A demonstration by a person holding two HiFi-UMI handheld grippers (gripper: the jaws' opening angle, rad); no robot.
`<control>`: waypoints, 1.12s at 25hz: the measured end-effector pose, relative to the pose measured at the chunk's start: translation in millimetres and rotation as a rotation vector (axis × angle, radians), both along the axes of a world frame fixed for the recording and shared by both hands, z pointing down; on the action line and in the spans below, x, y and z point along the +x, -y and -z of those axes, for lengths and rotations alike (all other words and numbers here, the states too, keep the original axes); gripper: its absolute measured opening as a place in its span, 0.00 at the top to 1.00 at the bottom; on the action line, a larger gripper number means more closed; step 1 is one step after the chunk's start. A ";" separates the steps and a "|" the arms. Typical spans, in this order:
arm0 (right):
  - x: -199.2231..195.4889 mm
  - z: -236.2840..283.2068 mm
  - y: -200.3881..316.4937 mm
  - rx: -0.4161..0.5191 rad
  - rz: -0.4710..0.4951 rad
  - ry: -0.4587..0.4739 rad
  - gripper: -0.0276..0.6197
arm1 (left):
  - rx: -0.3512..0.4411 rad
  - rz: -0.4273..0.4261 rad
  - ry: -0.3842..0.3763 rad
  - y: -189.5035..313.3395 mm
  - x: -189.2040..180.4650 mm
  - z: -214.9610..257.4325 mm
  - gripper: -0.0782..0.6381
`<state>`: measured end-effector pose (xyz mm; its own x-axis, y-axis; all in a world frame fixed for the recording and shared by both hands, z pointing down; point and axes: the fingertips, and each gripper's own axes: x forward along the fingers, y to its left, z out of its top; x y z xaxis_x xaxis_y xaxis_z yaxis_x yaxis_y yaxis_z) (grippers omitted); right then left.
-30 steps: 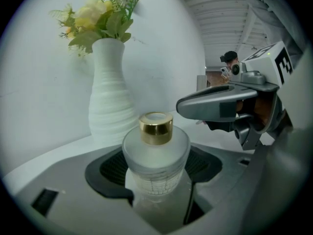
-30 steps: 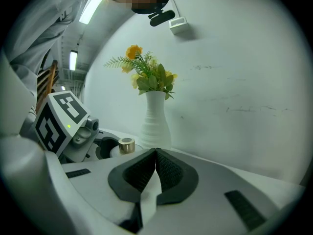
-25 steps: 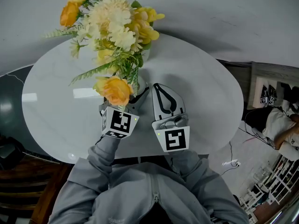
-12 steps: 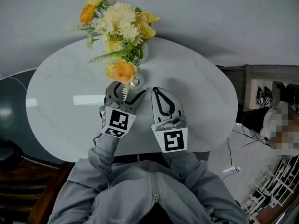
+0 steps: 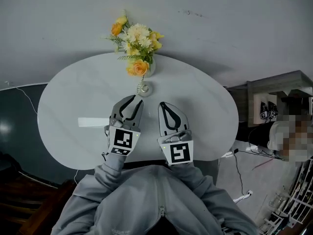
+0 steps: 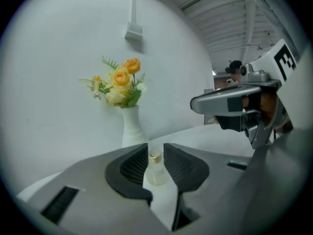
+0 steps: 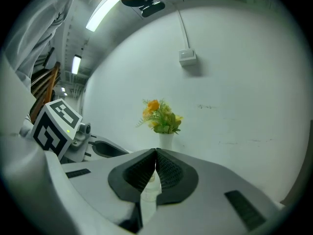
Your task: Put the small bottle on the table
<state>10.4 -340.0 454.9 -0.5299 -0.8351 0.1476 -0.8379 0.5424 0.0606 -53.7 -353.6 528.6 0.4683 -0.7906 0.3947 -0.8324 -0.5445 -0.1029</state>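
Note:
The small clear bottle point(image 5: 143, 87) with a gold cap stands upright on the white oval table point(image 5: 73, 97), just in front of the white vase point(image 5: 149, 67) of yellow flowers. My left gripper point(image 5: 135, 100) sits a little short of the bottle, its jaws closing with nothing between them. In the left gripper view the bottle point(image 6: 156, 169) shows through the narrow gap, beyond the left gripper point(image 6: 155, 147) pads. My right gripper point(image 5: 161, 105) rests beside it, shut and empty. In the right gripper view the right gripper point(image 7: 155, 153) points at the vase point(image 7: 166, 142).
A pale wall runs behind the table. A grey shelf unit point(image 5: 274, 94) and a seated person point(image 5: 288, 136) are at the right, with cables point(image 5: 244, 155) on the floor. Dark flooring point(image 5: 19, 146) lies to the left.
The left gripper has drawn back from the bottle, which stays standing by the vase, and its jaws have narrowed. The head camera has risen, so the table looks smaller.

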 end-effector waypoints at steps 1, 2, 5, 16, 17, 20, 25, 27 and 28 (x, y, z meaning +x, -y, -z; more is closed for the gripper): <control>-1.1 7.8 -3.8 0.010 0.002 0.003 0.92 | 0.016 0.006 -0.009 -3.7 -1.0 11.3 0.76; -2.1 16.1 -7.0 0.022 0.002 0.005 0.92 | 0.032 0.009 -0.019 -7.1 -1.6 23.6 0.79; -3.5 41.1 -16.0 0.056 -0.004 0.016 0.92 | 0.072 0.018 -0.044 -18.8 -2.9 61.5 0.85; 11.1 107.7 -49.5 0.126 -0.041 -0.015 0.92 | 0.235 0.061 -0.119 -64.2 -10.9 178.4 0.88; 14.0 113.9 -52.2 0.134 -0.055 -0.014 0.92 | 0.243 0.069 -0.132 -67.4 -12.2 184.3 0.88; 20.7 129.2 -60.1 0.151 -0.087 0.000 0.92 | 0.280 0.099 -0.171 -74.9 -17.3 199.4 0.88; 26.8 143.7 -74.2 0.155 -0.099 0.040 0.92 | 0.314 0.129 -0.217 -87.8 -20.4 212.2 0.88; 27.9 147.2 -79.1 0.160 -0.101 0.039 0.92 | 0.318 0.134 -0.234 -92.3 -20.7 214.9 0.88; 28.3 147.8 -81.0 0.161 -0.101 0.034 0.92 | 0.317 0.137 -0.240 -94.5 -21.0 215.2 0.88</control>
